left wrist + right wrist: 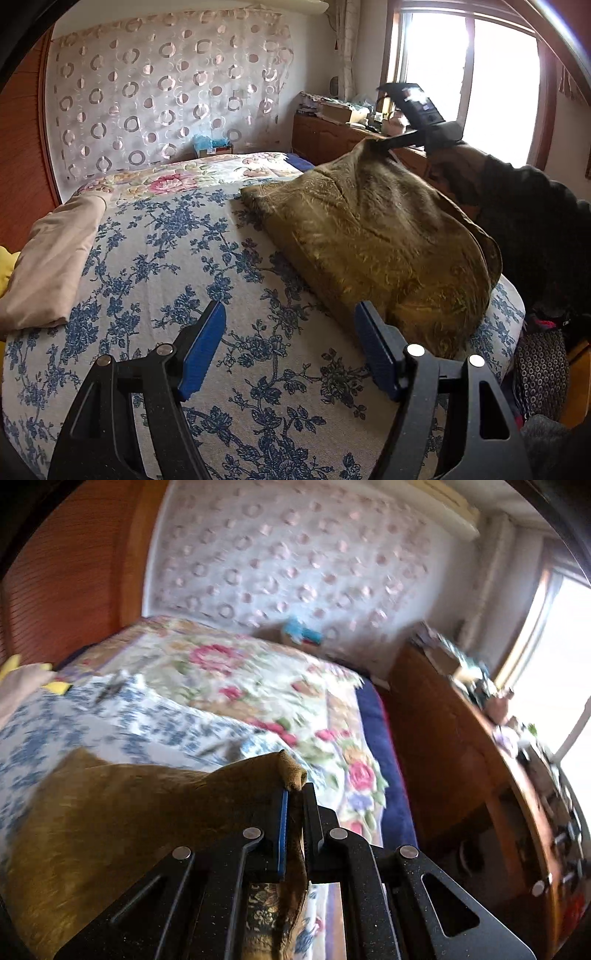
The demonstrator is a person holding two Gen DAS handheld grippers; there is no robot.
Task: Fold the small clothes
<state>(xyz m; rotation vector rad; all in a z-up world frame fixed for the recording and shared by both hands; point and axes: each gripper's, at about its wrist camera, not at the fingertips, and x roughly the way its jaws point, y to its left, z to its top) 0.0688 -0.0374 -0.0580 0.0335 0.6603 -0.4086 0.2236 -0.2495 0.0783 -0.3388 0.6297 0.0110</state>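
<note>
Left gripper: the black left gripper with blue pads (290, 332) hangs nearest us, jaws spread wide and empty over the white bedspread with blue flower print (155, 266), just beside the garment's near end.
Garment: the olive-gold patterned cloth garment (373, 236) lies on the right half of the bedspread, one far corner lifted clear.
Long axis: it runs from the near right edge of the bed away toward the far middle, a flat corner pointing that way.
Right gripper: the black right gripper (293, 794) is clenched tight on that raised corner, the fabric bunched between its pads.
Step in hand: I'd call it the first fold, corner up and ready to carry over.
Next move: likely needs the corner swept across the body and laid flat, the left gripper pinning the near end.
Beyond: a folded beige cloth (51, 266) sits at the far left, well apart.
</note>
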